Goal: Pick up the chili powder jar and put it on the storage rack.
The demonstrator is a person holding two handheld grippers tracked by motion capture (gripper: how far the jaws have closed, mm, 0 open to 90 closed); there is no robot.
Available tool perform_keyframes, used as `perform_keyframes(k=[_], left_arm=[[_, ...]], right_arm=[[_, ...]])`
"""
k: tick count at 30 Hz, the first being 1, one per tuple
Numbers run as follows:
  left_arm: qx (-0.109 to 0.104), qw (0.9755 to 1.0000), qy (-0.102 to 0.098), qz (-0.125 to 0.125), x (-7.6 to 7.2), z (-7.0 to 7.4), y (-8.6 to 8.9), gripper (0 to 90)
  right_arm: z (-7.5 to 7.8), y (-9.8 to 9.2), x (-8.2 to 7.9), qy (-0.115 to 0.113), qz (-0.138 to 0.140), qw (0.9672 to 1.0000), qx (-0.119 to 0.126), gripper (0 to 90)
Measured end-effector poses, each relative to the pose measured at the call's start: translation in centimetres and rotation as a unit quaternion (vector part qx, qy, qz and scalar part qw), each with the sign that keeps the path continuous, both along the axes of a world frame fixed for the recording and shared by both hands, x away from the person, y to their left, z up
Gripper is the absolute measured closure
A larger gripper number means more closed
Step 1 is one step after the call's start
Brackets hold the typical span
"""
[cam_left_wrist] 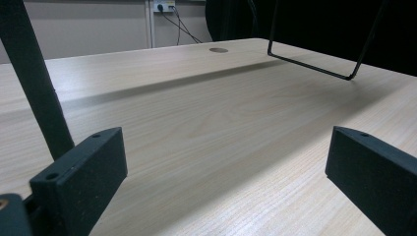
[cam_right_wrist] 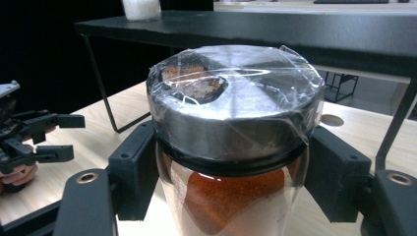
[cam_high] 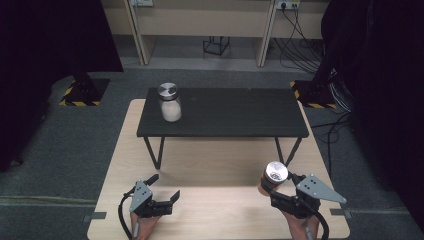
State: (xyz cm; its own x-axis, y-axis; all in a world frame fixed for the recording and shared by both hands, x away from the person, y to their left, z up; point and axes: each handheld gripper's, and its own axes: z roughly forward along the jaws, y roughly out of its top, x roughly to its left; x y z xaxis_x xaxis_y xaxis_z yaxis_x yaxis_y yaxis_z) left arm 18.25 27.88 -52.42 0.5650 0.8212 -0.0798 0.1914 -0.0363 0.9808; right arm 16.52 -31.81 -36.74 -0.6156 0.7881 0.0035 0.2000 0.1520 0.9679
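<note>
The right gripper (cam_high: 276, 192) clamped a red-spice jar (cam_right_wrist: 231, 196) just below its film-wrapped lid (cam_right_wrist: 236, 98). The left gripper (cam_high: 166, 190) hung open, empty. The smooth glass could have slipped if the jaws loosened.

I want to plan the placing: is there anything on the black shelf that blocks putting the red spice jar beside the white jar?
Nothing visible does. The black shelf is bare to the right of the white jar. The right gripper holds the red spice jar in front of it.

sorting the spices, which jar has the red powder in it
The jar clamped in the right gripper, near the table's front edge. The other jar, on the black shelf, holds white contents.
</note>
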Motion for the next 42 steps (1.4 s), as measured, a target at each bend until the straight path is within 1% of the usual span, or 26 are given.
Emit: perform_keyframes(k=[9,13,18,24,31,33,38,42], left_arm=[[-0.001,1.0,0.0,0.0,0.0,0.0,0.0,1.4],[-0.001,1.0,0.0,0.0,0.0,0.0,0.0,1.4],[-0.001,1.0,0.0,0.0,0.0,0.0,0.0,1.4],[0.0,1.0,0.0,-0.001,0.0,0.0,0.0,1.4],[0.0,1.0,0.0,-0.001,0.0,0.0,0.0,1.4],[0.0,1.0,0.001,-0.001,0.0,0.0,0.0,1.4],[0.0,1.0,0.0,-0.002,0.0,0.0,0.0,1.4],[0.002,1.0,0.0,-0.002,0.0,0.0,0.0,1.4]], right_arm=[[2.8,0.4,1.2,0.006,0.013,0.9999,-0.006,30.0],[3.9,0.6,1.9,0.01,0.019,0.9997,-0.007,30.0],[5.1,1.0,2.6,0.01,0.027,0.9995,-0.011,30.0],[6.5,1.3,3.5,0.013,0.032,0.9994,-0.004,30.1],[9.0,1.9,4.7,0.019,0.043,0.9989,-0.008,30.1],[9.7,2.0,5.0,0.02,0.048,0.9986,-0.005,30.1],[11.5,2.7,6.2,0.021,0.057,0.9981,0.001,30.1],[12.8,3.9,7.6,0.022,0.056,0.9982,-0.005,30.1]])
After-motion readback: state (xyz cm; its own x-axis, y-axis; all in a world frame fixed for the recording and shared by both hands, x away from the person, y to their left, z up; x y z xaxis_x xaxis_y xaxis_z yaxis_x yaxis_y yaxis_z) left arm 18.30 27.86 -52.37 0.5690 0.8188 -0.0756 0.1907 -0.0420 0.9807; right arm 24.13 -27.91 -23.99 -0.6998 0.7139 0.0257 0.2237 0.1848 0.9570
